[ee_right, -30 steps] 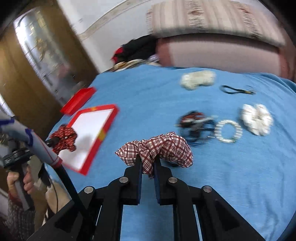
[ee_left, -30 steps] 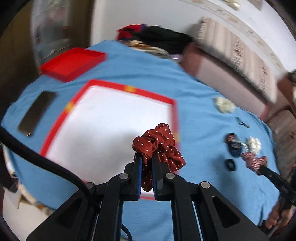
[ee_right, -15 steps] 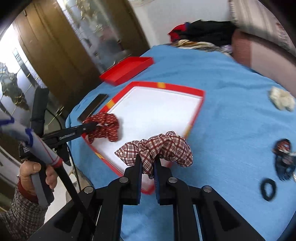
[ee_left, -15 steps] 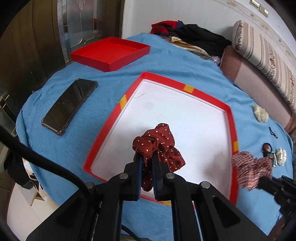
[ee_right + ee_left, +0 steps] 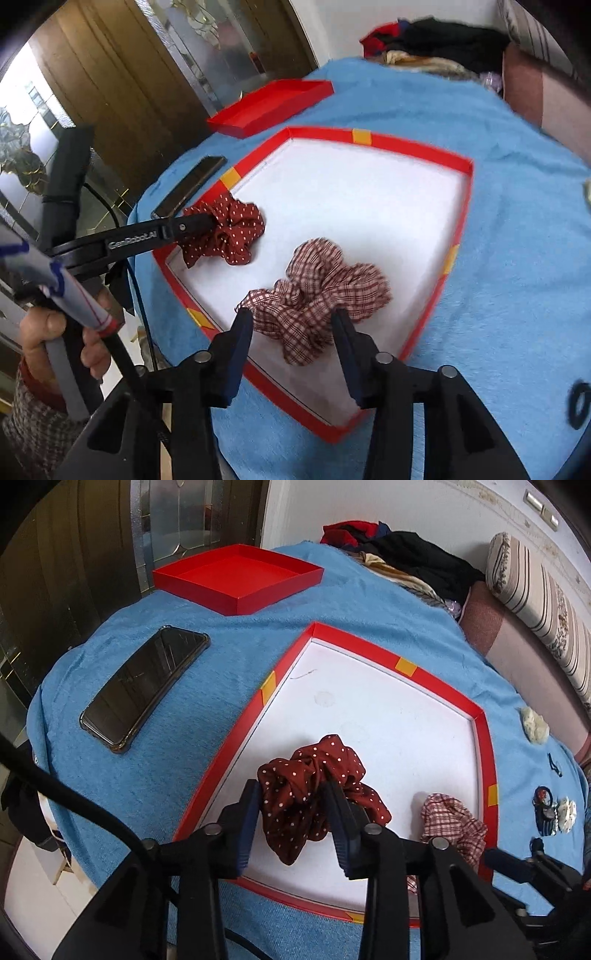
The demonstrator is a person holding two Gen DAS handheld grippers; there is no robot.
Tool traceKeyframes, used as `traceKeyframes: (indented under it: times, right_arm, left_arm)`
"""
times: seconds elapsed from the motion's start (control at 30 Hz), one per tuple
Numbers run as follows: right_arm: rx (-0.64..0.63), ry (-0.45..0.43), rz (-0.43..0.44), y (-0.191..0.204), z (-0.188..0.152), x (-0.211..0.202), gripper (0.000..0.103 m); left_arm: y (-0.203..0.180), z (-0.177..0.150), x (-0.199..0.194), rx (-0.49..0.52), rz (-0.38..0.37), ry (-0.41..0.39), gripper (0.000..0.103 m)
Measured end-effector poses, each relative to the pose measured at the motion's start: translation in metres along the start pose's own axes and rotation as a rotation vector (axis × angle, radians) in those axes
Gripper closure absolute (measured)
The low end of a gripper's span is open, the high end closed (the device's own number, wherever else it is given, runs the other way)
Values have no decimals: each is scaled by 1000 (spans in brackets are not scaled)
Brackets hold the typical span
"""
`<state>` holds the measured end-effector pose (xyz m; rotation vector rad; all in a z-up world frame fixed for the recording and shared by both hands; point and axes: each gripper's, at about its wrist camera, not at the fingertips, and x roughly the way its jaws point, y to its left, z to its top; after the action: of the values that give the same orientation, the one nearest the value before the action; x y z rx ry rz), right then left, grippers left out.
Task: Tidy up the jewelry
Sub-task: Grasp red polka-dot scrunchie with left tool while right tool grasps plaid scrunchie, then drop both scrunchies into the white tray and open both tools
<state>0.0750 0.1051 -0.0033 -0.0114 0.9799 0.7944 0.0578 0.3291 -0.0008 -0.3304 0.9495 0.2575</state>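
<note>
A dark red polka-dot scrunchie (image 5: 314,794) lies in the white tray with a red rim (image 5: 484,738), between the spread jaws of my left gripper (image 5: 293,797), which is open. A red plaid scrunchie (image 5: 321,291) lies in the same tray (image 5: 461,206), between the spread jaws of my right gripper (image 5: 293,325), also open. The plaid scrunchie shows in the left wrist view (image 5: 450,819) and the polka-dot one in the right wrist view (image 5: 225,236).
A black phone (image 5: 144,683) lies left of the tray on the blue cloth (image 5: 229,642). A red box lid (image 5: 236,576) sits at the far left. More hair items (image 5: 554,812) and a cream scrunchie (image 5: 533,723) lie to the right. Clothes (image 5: 399,554) are piled behind.
Both grippers came over the tray, lowered and opened. The polka-dot scrunchie and the plaid scrunchie were let go and now lie in the tray.
</note>
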Motion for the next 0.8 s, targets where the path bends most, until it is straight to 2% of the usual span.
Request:
traceKeyframes:
  times: [0.1,0.27,0.43,0.6,0.7,0.8]
  right_arm:
    - [4,-60,-20,-9,-5,-25,42]
    - [72,-73,-95,-37,-28,-47,42]
    - [189,-59,-164,-84,-68,-76,42]
    - [337,-103,-245,-139,-99,-121,42]
    - [412,-128,-307,-170,-118,-148,42]
    - [473,-150,-361,-197,-137,-172,42]
  left_arm:
    - [2,-2,-11,-12,-17,-19,60]
    - [2,-7,-38,-25,-38,-64,59]
    - [-24,-14,-55,54,-59,-78,58]
    - [-82,-27,-60,163,-145,-59,57]
    - [-132,-41,-55,251,-207,-27,57]
    - [-192,-63,-44,349,-282,38,57]
